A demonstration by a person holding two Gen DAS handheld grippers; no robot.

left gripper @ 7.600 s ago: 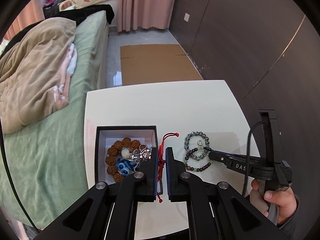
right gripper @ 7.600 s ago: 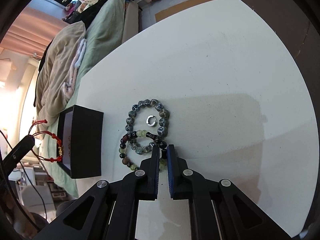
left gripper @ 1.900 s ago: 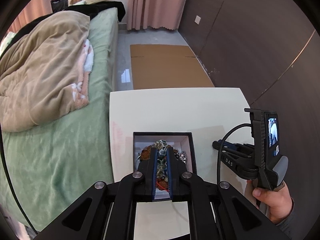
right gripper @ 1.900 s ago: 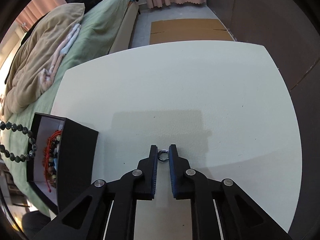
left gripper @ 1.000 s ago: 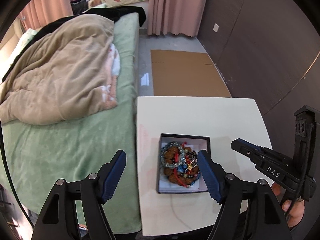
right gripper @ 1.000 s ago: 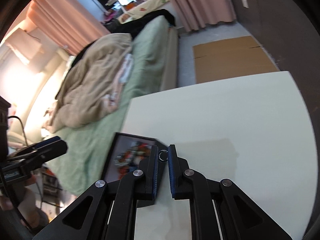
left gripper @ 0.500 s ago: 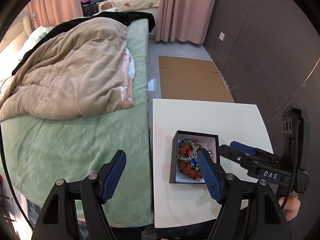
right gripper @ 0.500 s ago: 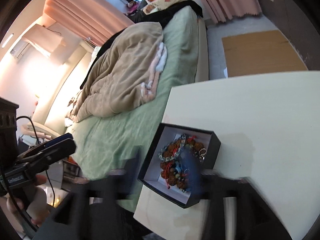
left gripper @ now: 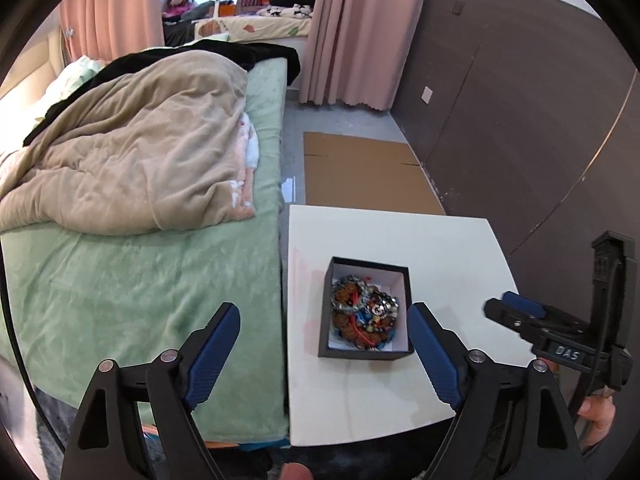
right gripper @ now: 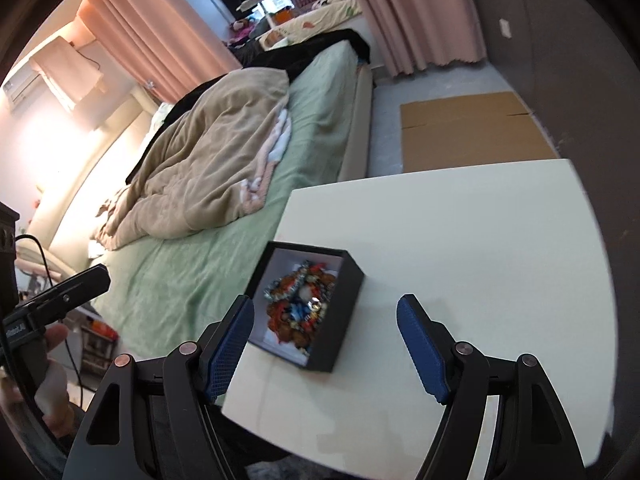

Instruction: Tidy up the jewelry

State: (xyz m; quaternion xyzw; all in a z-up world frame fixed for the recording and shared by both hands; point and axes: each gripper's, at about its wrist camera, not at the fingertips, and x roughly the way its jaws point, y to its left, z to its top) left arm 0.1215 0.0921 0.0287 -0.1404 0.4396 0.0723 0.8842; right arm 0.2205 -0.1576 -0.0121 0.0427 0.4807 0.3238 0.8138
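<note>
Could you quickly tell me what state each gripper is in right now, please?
Left gripper: open, its jaws have just been opening wider, nothing between them.
Right gripper: open, its jaws have just opened, holding nothing.

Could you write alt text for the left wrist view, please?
A black box heaped with beaded bracelets sits on a white table beside a green bed. The left gripper hangs open above, empty.
</note>
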